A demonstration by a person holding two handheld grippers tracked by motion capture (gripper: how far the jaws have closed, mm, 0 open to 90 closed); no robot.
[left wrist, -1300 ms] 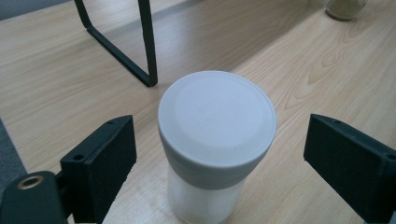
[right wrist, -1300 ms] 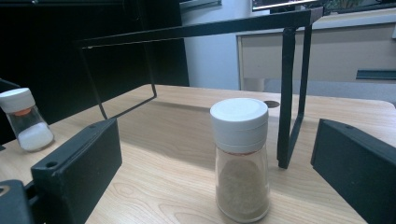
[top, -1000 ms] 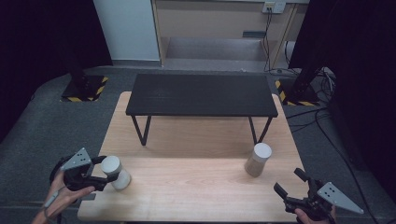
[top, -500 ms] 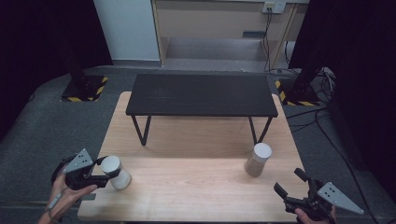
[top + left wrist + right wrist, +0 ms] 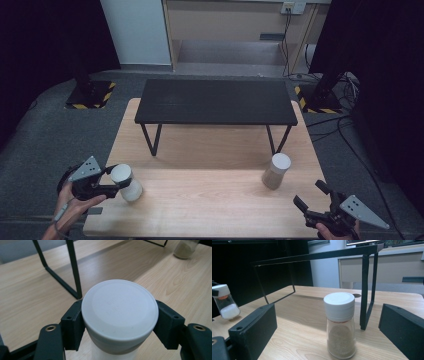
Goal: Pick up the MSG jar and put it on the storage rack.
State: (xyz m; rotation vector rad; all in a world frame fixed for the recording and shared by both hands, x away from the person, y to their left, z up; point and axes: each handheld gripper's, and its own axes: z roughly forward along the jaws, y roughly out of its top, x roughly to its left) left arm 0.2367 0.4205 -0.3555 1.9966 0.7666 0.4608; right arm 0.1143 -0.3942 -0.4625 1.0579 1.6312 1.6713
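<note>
The left tool [image 5: 111, 182] is clenched on a jar [image 5: 126, 181] with a white lid, its jaws pressed against the jar just under the lid on both sides, as the left gripper view shows; the jaws have just been closing, with the jar between them. In the right gripper view the same jar, held off to the left, is clear glass with white powder [image 5: 229, 311] settled in its lower part and a thin orange band under the lid. The jar sits at the near left of the desk [image 5: 215, 200]; whether its base rests on the wood or hangs just above it cannot be told. A second jar [image 5: 276, 171], also white-lidded, stands upright on the desk ahead of the right tool [image 5: 314, 202] and well apart from it; it is about two thirds full of tan powder [image 5: 341, 342]. The right tool is released, its jaws spread wide with nothing between them, low at the desk's near right edge and aimed toward that tan jar. The desk is pale wood with visible grain. Beyond both tools a black shelf [image 5: 215, 102] on thin metal legs stands across the far half of the desk. Around the desk lies grey carpet [image 5: 45, 145]; farther back are black curtains, a pale wall panel, a beige cabinet, cables, and stand bases marked with yellow-and-black stripes [image 5: 90, 97].
</note>
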